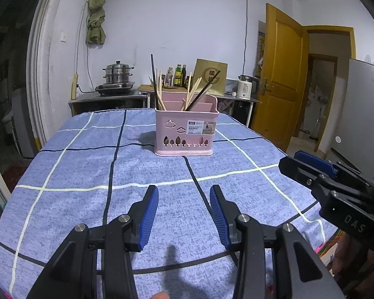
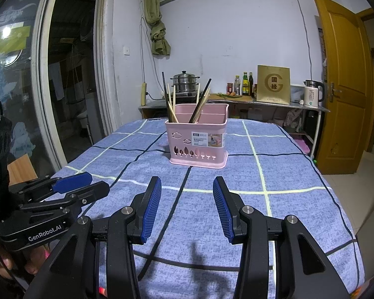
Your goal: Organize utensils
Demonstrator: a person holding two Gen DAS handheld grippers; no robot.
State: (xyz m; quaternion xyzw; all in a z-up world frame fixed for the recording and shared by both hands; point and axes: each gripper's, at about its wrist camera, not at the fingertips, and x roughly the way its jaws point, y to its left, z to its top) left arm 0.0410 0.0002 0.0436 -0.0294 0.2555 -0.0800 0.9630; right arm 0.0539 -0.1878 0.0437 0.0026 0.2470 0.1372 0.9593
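Left wrist view: pink basket point(image 1: 185, 129) upright mid-table on the blue checked cloth point(image 1: 74, 174), chopsticks point(image 1: 159, 87) already standing in its left compartment, a second bunch point(image 1: 197, 92) leaning in the middle one. No loose utensils visible anywhere on the table point(image 2: 299, 174). Left tongs point(image 1: 184, 214) spread partway, nothing between the blue pads, hovering over the cloth near the front edge, well short of the basket. Right tongs point(image 2: 187, 209) likewise spread partway, empty, touching nothing, side by side with the left pair. Step judged: either start or finish, both hands idle, no pick in progress; sorting looks mostly done, as every stick in sight sits in the basket. Next move probably calls for reaching forward to the basket and pinching a stick near its top, if regrouping of dark and pale sticks is wanted; can't tell.
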